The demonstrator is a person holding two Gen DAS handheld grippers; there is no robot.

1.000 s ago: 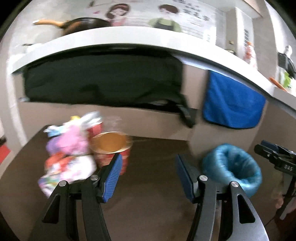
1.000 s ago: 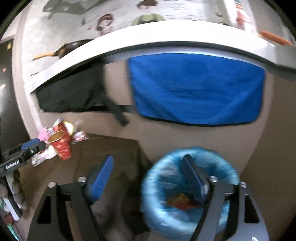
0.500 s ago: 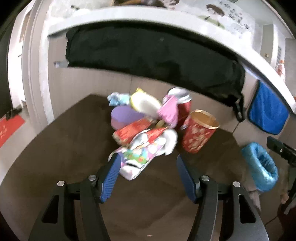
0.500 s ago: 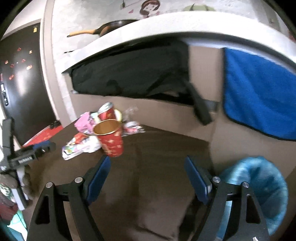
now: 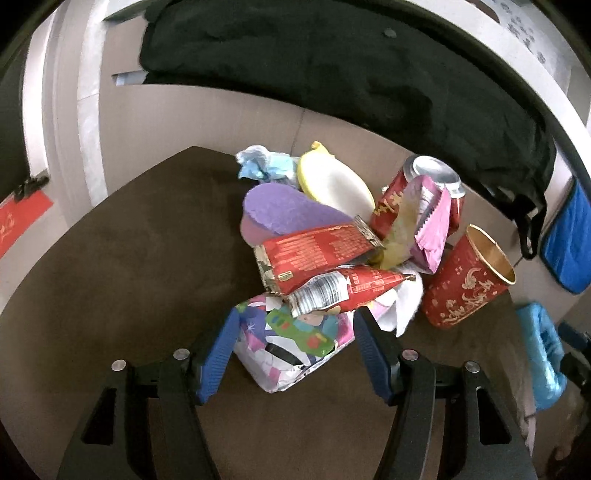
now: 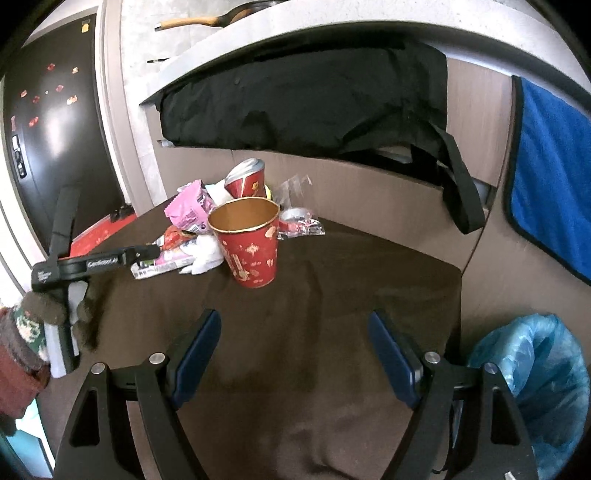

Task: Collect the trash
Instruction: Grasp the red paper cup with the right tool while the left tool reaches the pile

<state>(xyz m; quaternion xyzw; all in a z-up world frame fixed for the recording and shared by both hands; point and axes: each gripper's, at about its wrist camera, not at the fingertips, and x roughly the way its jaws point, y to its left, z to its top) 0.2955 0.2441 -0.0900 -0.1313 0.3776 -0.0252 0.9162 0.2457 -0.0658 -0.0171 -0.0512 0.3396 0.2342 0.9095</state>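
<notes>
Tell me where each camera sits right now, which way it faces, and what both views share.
Left wrist: on the left tool, angled down at the trash pile; its open fingers flank the cartoon wrapper without pressing it.
Right wrist: on the right tool, open over bare brown table, facing the paper cup; the gloved left hand shows at the left edge.
Shared: cup, soda can, blue-lined bin, black bag.

Bare brown tabletop [image 6: 332, 332] lies open before the right gripper [image 6: 295, 347]. The upright red paper cup [image 6: 251, 240] fronts the wrapper pile [image 5: 317, 266]; the counter's overhang [image 6: 332, 33] limits overhead room.
</notes>
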